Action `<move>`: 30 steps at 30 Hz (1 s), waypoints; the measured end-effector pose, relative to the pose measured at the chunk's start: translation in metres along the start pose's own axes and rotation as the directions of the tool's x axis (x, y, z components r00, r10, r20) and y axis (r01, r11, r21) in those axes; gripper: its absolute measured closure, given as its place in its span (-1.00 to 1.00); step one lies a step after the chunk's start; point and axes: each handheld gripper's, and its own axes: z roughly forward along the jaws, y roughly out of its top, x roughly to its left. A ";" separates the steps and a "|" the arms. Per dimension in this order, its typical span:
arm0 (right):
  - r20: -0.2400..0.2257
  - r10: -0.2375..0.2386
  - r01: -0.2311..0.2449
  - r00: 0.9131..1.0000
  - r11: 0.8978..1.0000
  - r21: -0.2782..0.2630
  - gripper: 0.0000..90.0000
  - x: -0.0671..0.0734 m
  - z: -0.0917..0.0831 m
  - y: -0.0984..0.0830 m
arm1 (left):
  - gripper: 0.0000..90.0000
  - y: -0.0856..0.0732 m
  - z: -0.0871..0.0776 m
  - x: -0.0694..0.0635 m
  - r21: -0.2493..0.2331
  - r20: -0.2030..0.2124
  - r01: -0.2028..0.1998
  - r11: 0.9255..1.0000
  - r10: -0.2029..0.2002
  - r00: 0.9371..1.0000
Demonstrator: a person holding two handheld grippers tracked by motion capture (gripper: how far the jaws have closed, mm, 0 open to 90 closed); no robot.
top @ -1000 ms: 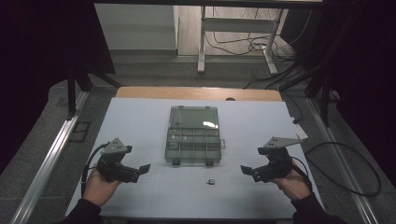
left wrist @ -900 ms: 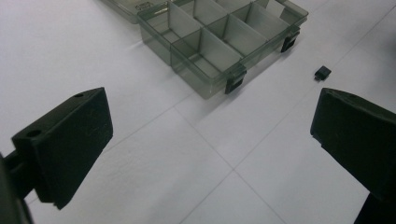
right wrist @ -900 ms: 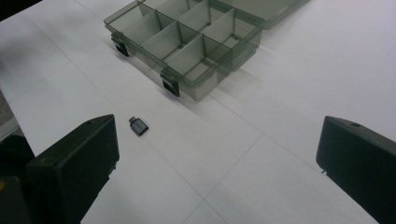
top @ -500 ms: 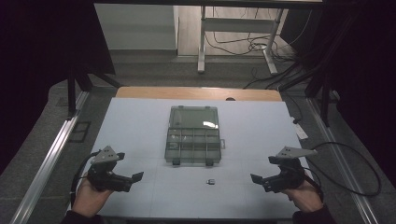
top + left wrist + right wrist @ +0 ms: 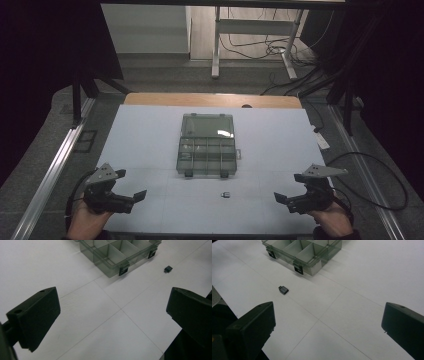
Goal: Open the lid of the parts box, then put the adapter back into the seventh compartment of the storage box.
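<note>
A clear grey compartment box (image 5: pixel 206 145) (image 5: pixel 117 252) (image 5: pixel 304 251) lies open at the table's middle, lid folded back, its compartments looking empty. A small black part (image 5: pixel 226 194) (image 5: pixel 168 269) (image 5: pixel 283 290) lies on the white tabletop in front of the box. My left gripper (image 5: pixel 134 199) (image 5: pixel 112 317) is held open near the front left corner, jaws empty. My right gripper (image 5: pixel 280 199) (image 5: pixel 329 325) hangs open near the front right corner, also empty. Both point inward toward the small part, well apart from it.
The white tabletop (image 5: pixel 150 140) has faint seam lines. A wooden strip (image 5: pixel 210 100) runs along its far edge. Metal rails (image 5: pixel 50 170) flank the table, and cables (image 5: pixel 370 180) lie on the floor at right. Desk legs (image 5: pixel 216 45) stand beyond.
Both hands have drawn back toward the front edge and outward to the corners. The jaws stayed open. Box and small part have not moved.
</note>
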 end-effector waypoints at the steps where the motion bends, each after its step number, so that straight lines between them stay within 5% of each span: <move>1: 0.001 0.001 -0.001 1.000 1.000 0.001 -1.00 0.000 -0.001 0.000 | -1.00 -0.001 -0.001 -0.001 -0.001 -0.002 0.002 1.000 -0.002 1.000; 30: 0.013 -0.024 0.023 1.000 0.999 0.024 -1.00 0.004 -0.001 0.001 | -1.00 -0.004 -0.007 -0.004 -0.002 -0.002 -0.003 1.000 0.003 1.000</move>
